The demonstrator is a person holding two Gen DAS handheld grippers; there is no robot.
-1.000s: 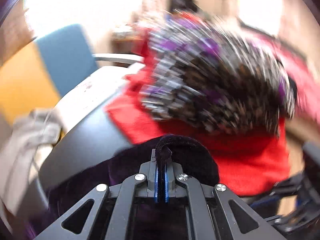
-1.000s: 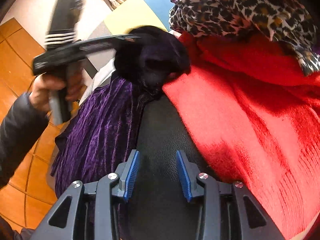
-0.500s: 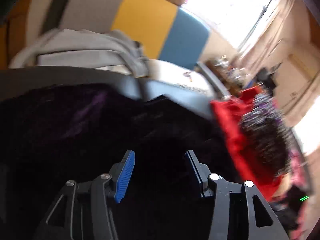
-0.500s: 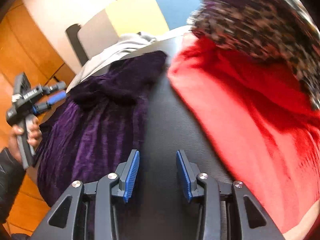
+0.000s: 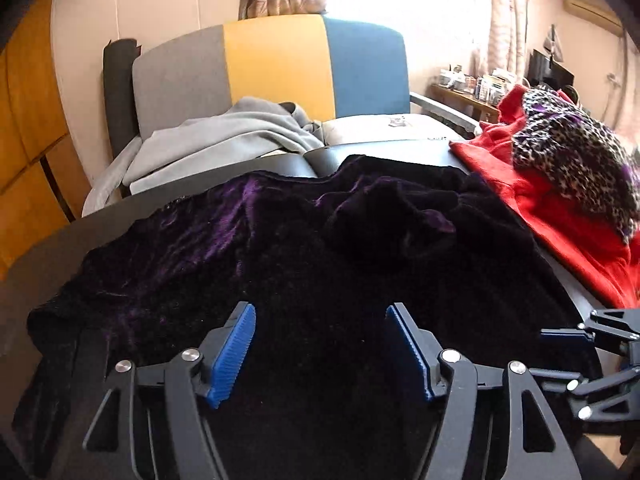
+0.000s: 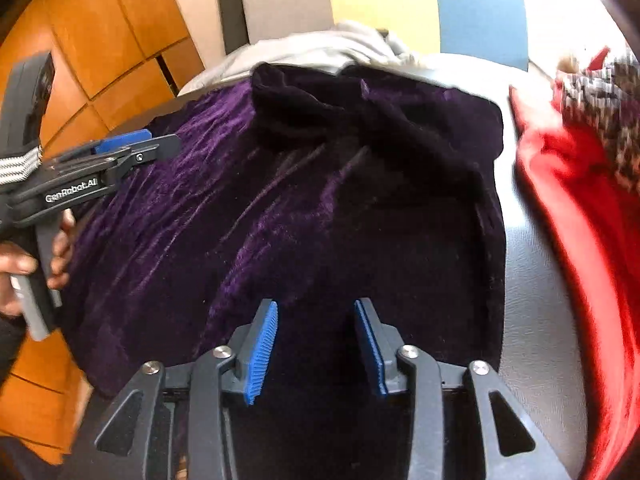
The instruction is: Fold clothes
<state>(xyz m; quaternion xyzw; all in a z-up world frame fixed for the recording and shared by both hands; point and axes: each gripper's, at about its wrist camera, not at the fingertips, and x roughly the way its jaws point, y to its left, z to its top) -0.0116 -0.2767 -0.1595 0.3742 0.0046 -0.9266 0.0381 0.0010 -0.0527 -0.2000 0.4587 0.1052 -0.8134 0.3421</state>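
Note:
A dark purple velvet garment [image 5: 280, 248] lies spread over the black table [image 5: 40, 264], with a crumpled fold near its far edge. My left gripper [image 5: 319, 320] hovers over the near part of the cloth, its jaws opening and nothing between the pads. In the right wrist view the same garment [image 6: 320, 200] fills the middle. My right gripper [image 6: 316, 312] is above its near hem, jaws opening and empty. A hand holds the left gripper [image 6: 132, 148] at the garment's left side. The right gripper's fingers [image 5: 592, 332] show at the right edge of the left wrist view.
A red sweater [image 5: 560, 220] with a leopard-print garment [image 5: 572, 152] on it lies at the table's right. A grey hoodie [image 5: 224, 140] rests behind the table against a grey, yellow and blue backrest [image 5: 280, 64]. Wooden cabinets [image 6: 100, 40] stand to the left.
The left gripper let go of the purple cloth, opened and swung back to the near side. The garment now lies flat. The right gripper shifted left over it and widened.

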